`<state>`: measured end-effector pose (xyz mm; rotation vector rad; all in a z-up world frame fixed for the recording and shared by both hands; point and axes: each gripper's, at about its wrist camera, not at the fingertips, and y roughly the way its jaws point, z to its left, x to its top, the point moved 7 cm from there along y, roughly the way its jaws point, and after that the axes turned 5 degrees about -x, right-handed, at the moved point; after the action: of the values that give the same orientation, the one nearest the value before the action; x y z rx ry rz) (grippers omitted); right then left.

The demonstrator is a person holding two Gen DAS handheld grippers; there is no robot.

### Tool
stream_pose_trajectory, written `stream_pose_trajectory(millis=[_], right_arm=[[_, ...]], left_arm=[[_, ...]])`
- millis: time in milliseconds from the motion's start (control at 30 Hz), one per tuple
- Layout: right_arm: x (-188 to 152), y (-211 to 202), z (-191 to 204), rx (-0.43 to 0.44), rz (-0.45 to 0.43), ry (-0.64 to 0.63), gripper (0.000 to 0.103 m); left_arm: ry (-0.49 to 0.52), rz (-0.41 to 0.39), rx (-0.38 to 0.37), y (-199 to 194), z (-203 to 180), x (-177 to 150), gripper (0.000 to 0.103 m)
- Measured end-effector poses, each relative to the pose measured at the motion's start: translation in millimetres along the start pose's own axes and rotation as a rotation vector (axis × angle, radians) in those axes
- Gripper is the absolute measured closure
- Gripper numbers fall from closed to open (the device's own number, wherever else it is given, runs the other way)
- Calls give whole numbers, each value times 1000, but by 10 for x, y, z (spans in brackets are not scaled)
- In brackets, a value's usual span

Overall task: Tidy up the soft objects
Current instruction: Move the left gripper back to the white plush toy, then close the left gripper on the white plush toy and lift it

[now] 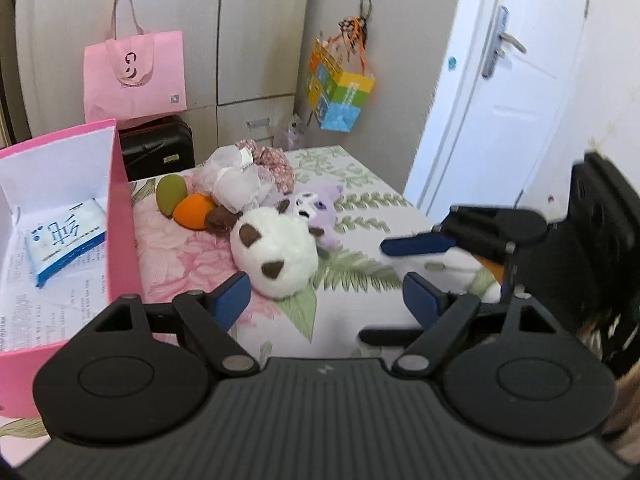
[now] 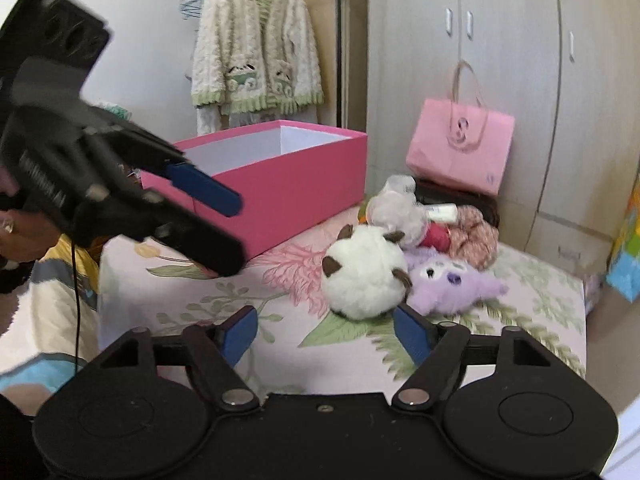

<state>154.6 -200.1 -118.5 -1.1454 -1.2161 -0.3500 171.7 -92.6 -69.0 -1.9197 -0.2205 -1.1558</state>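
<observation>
Broadly, a surface covered by a floral sheet (image 1: pixel 360 200) is seen, carrying the soft things; whether it is a bed or a table cannot be told. At its left edge an open pink box (image 2: pixel 280 176) is set, with a blue-and-white packet (image 1: pixel 66 240) lying inside it on printed paper. Toward the far side a pile of soft toys is gathered: a white plush ball with brown patches (image 1: pixel 276 256) lies nearest, a purple plush toy (image 2: pixel 452 284) is pressed against its right side, and behind them a bundle of pale and patterned fabric (image 1: pixel 248 176) is heaped. An orange piece (image 1: pixel 194 212) and a green piece (image 1: pixel 171 192) are tucked at the pile's left.

The left gripper (image 1: pixel 326 300) is held with its fingers spread apart and nothing between them, its left fingertip just beside the white plush ball. The right gripper (image 2: pixel 326 334) is likewise held wide, empty, near the same ball.
</observation>
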Motion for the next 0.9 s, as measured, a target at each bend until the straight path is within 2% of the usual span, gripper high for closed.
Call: stream_pose_trajectory(millis=[300,433,533,600,700,800,900], right_arm=[[50,405,-108,-60,-46,-55,23],[69,569,-127,-83,-37,-100,23],[77,673,-140,-73,-27,-93,23],[73,739,-148,-70,-18,-91,22],[58,821,-163,-66,0,-64,15],[28,871,-170,-56,14,-40,14],[24,879,-155,-62,6,-50,14]], left_arm=[[-80,-73,37,409,204,61,15],[-114,-110,74,527,308,83,15],[-121,-105,94,634,360,80,15],[-152,-100,82,709,391,69,15],[-209,-88,41,820,421,28,15],[-227,-96,67,876,445,-13,15],[-255,-100,57,909,456,-51,15]])
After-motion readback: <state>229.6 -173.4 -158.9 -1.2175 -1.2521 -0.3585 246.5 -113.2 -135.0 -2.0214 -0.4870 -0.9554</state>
